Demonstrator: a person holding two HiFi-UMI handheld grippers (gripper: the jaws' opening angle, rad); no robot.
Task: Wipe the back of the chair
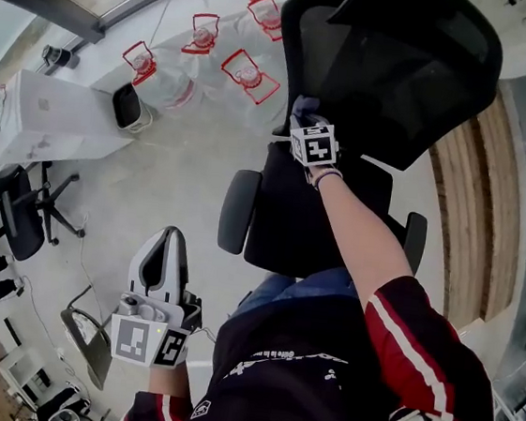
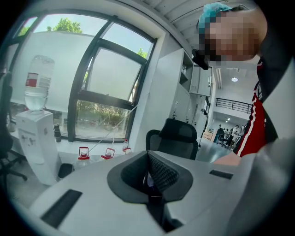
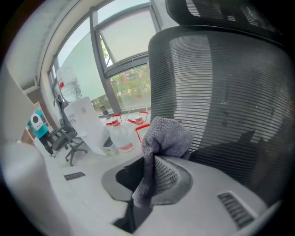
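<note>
The right tongs are clamped on a grey cloth, and its bunched end rises above the jaws against the black mesh chair back, near that back's left edge. In the head view the chair faces the person, with its seat just in front of the person's knees. The left tongs hang low at the person's left, well apart from the chair, with jaws together and nothing between them. Clear water jugs with red handles stand on the floor beyond the chair.
</note>
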